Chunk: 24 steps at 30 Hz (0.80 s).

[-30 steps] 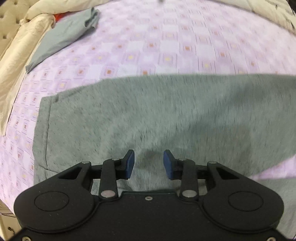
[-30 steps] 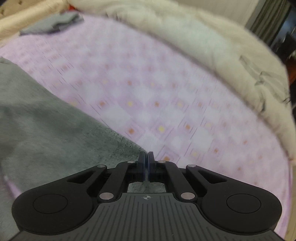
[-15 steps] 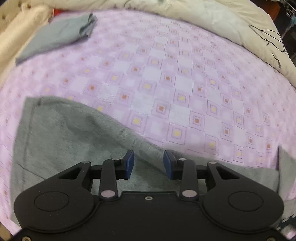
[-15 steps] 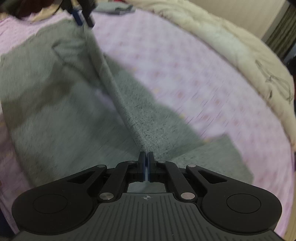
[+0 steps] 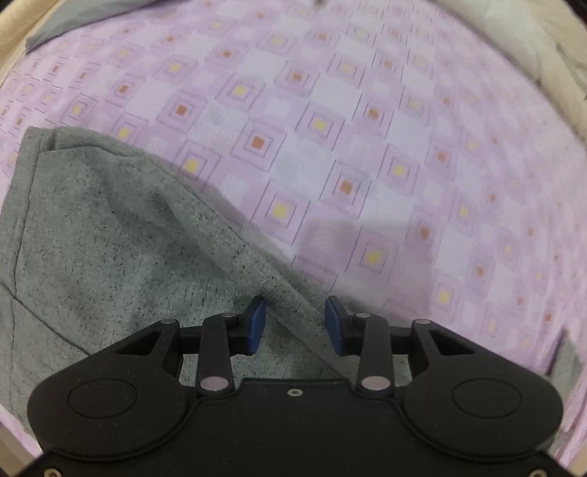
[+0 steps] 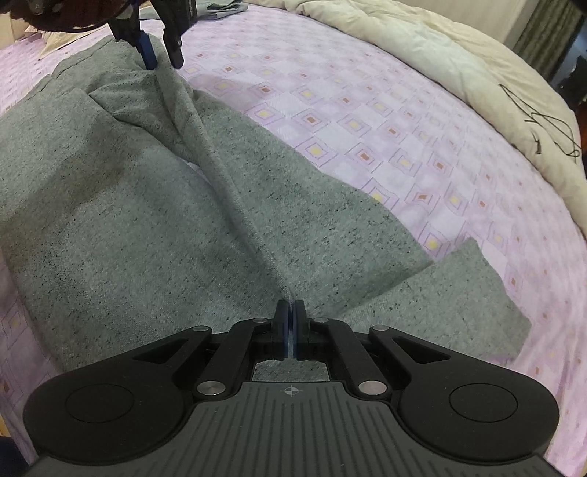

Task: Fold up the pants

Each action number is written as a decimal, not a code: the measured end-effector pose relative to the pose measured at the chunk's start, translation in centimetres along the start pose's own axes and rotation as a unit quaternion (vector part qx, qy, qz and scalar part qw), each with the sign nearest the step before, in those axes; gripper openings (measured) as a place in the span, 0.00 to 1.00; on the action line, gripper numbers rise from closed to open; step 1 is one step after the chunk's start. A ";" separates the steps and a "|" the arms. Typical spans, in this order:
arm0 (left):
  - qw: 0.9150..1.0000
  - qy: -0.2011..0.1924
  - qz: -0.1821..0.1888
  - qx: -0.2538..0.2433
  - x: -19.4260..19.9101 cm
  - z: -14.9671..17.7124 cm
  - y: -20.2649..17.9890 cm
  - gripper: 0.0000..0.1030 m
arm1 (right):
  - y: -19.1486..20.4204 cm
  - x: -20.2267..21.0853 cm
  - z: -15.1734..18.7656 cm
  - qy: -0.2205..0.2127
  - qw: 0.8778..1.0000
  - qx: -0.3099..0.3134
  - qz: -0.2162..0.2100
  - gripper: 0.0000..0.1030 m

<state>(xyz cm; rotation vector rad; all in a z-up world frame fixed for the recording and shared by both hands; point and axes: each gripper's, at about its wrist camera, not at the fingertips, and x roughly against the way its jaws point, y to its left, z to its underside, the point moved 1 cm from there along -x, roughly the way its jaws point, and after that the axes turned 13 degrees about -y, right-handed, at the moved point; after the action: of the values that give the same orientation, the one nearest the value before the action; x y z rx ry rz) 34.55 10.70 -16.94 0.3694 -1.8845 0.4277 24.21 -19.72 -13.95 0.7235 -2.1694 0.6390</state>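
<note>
Grey speckled pants (image 6: pixel 146 205) lie on the purple checked bed sheet (image 6: pixel 367 121). My right gripper (image 6: pixel 290 323) is shut on a raised edge of the pants, and a taut ridge of cloth runs from it to the left gripper (image 6: pixel 161 51) at the far top left. In the left wrist view the left gripper (image 5: pixel 293 323) is open, its blue pads either side of that cloth edge (image 5: pixel 286 293) without pinching it. The pants (image 5: pixel 110 238) spread to the left below it.
A cream duvet (image 6: pixel 458 66) is bunched along the far right of the bed. Another grey garment (image 5: pixel 73 18) lies at the top left near a beige cushion edge. Bare sheet (image 5: pixel 367 146) stretches beyond the pants.
The right gripper has swung to face the pants and lifted their edge. The left gripper has dropped closer, with the cloth edge now between its open pads.
</note>
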 end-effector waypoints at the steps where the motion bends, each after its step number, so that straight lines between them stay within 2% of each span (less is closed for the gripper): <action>1: 1.000 0.016 -0.010 -0.009 -0.7 0.1 -0.2 0.40 | 0.2 0.1 0.4 0.000 1.000 -0.003 0.000 0.02; 2: 0.999 0.025 -0.014 -0.017 -1.1 0.3 -0.4 0.33 | 0.4 0.1 0.6 0.000 1.000 -0.006 0.000 0.02; 3: 0.999 0.026 -0.016 -0.020 -1.2 0.7 -0.4 0.13 | 0.3 -0.2 0.9 -0.001 1.000 -0.011 -0.001 0.02; 6: 1.000 -0.016 0.008 0.013 0.6 1.8 0.5 0.07 | 0.1 0.6 1.0 -0.005 0.999 -0.037 0.001 0.04; 7: 0.999 -0.030 0.015 0.016 1.6 2.3 0.8 0.06 | -0.3 1.1 0.8 -0.012 0.998 -0.057 0.001 0.05; 10: 0.998 -0.062 0.020 -0.008 4.3 4.1 1.4 0.06 | -2.0 3.8 0.5 -0.049 0.988 -0.145 0.007 0.19; 12: 0.997 -0.072 0.024 -0.020 5.5 5.4 1.8 0.06 | -3.7 5.4 0.3 -0.075 0.975 -0.207 0.027 0.38; 16: 0.996 -0.084 0.025 -0.021 6.9 7.4 2.2 0.06 | -6.9 5.5 -0.4 -0.093 0.950 -0.283 0.097 0.40; 19: 0.996 -0.082 0.022 -0.023 7.4 8.0 2.0 0.06 | -9.3 2.4 -1.4 -0.068 0.932 -0.321 0.157 0.40; 24: 0.996 -0.080 0.023 -0.020 7.3 7.5 1.8 0.06 | -11.2 -4.9 -3.4 -0.004 0.926 -0.311 0.215 0.40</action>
<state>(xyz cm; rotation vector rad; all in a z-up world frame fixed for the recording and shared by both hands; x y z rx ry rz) 25.02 8.50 -12.68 0.3428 -2.0584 0.3996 36.11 -24.10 -13.37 -0.0927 -2.3629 0.1209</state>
